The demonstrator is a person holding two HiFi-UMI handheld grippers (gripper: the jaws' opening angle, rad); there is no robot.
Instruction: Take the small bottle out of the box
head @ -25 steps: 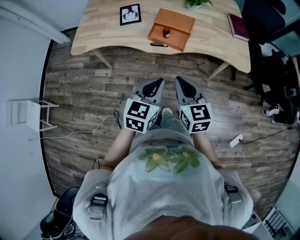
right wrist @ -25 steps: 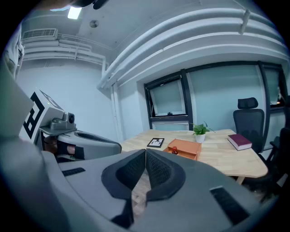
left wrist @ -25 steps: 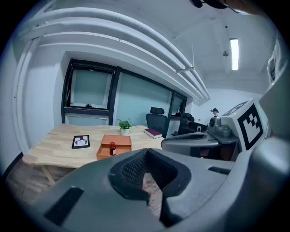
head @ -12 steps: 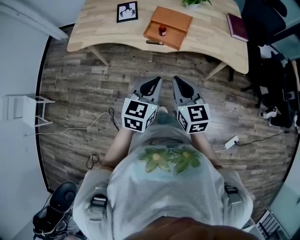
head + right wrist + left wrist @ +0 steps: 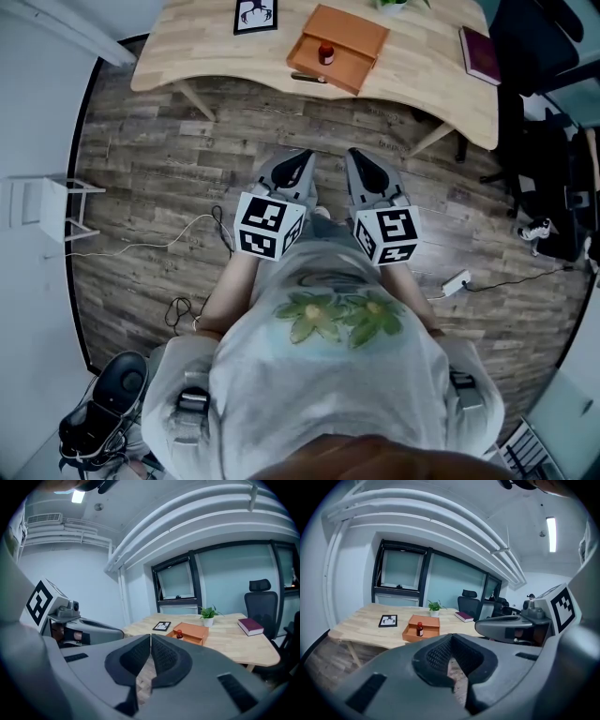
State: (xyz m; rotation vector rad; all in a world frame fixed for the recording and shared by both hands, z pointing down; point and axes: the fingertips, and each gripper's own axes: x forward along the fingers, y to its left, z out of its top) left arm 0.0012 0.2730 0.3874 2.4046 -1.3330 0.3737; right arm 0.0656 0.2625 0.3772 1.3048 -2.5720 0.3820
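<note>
Wood-topped table [image 5: 197,52] showing at the top of the head view, across a stretch of plank floor [image 5: 141,169]. Carrying an orange box [image 5: 352,33], lying open, with the bottle [image 5: 326,53] standing upright inside, near the front wall. Flanking the box: a frame [image 5: 256,14] to the left, a book [image 5: 481,54] to the right, a dark pen [image 5: 309,79] lying just in front. Holding the left gripper [image 5: 302,159] and right gripper [image 5: 359,161] side by side in front of the body, both aiming at the table and well apart from the box. Compared with a second ago: table, box and bottle sitting a little higher in the view, the frame now being cut by the top edge, the left marker cube [image 5: 268,225] sitting slightly further left and rolled a bit, the right one barely differing.

Looking along the left gripper next: pads meeting at the tips, pinching nothing, only floor showing behind them. Bottle standing in the box far beyond, left of the tips, with a plant [image 5: 435,606] and a chair [image 5: 468,603] behind.

Looking along the right gripper last: pads likewise pressing together, gripping nothing. Box and bottle sitting on the table well past the tips, slightly to the right.
</note>
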